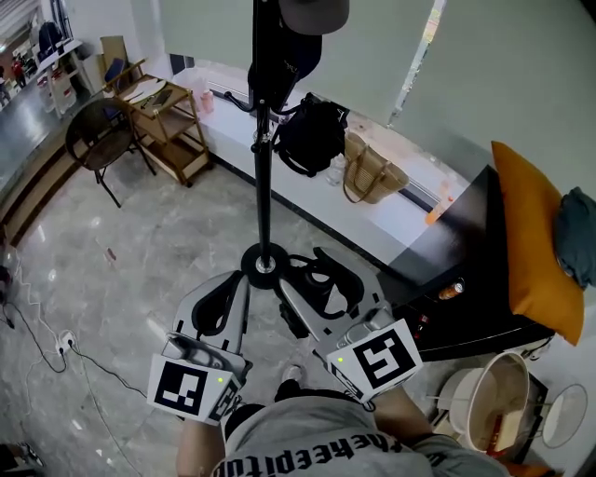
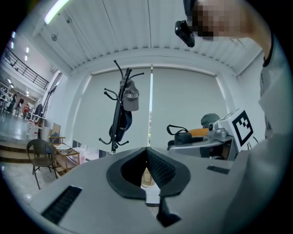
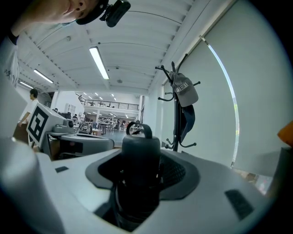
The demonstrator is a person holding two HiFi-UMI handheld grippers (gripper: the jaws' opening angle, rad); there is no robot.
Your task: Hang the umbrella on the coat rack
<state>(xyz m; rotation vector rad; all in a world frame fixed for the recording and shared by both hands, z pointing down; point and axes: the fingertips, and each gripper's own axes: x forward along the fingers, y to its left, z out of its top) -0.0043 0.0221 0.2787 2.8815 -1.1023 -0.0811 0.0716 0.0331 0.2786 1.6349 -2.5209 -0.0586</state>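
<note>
The black coat rack (image 1: 264, 168) stands on the marble floor straight ahead of me, with a grey cap (image 1: 312, 11) and a dark garment on its upper hooks. It also shows in the left gripper view (image 2: 120, 119) and the right gripper view (image 3: 176, 119). My right gripper (image 1: 315, 279) is shut on a folded black umbrella (image 3: 139, 155), whose handle with a wrist loop sticks out past the jaws. My left gripper (image 1: 240, 281) is shut and holds nothing (image 2: 147, 149). Both point level toward the rack's base.
A black backpack (image 1: 312, 135) and a straw bag (image 1: 371, 172) sit on the window ledge behind the rack. A wooden cart (image 1: 168, 121) and a chair (image 1: 98, 135) stand at the left. At the right are a black table (image 1: 466, 270), an orange cushion (image 1: 531, 233) and a bucket (image 1: 489, 396).
</note>
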